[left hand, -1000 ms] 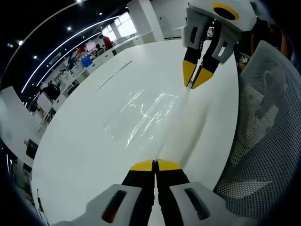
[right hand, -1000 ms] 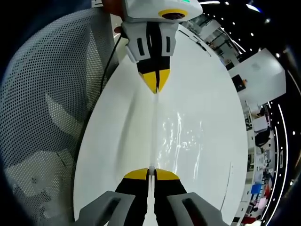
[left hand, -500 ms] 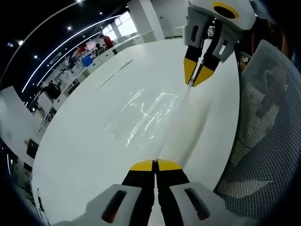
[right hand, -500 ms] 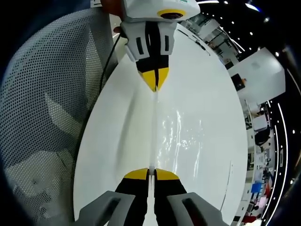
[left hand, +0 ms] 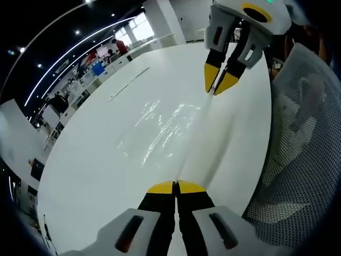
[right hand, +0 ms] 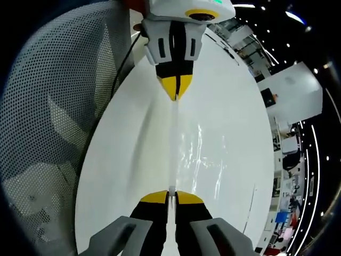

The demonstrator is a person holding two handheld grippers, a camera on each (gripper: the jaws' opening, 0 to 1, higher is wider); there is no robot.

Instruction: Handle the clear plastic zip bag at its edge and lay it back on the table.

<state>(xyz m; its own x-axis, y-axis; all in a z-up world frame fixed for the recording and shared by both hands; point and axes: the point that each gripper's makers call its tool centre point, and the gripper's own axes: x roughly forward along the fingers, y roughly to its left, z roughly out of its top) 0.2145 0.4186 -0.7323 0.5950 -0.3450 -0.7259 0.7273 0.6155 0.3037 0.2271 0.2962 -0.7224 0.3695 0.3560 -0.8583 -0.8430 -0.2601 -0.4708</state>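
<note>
Tongs: I keep the left gripper (left hand: 176, 188) and right gripper (right hand: 168, 196) clenched on opposite ends of the clear plastic zip bag (left hand: 160, 128) edge, stretched above the white round table (left hand: 96, 160). Tension has risen slightly; lowering remains.

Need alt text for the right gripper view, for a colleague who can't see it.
The right gripper and the left gripper opposite each pinch one end of a clear zip bag's edge, stretched between them over a white table. A mesh chair back stands alongside.
</note>
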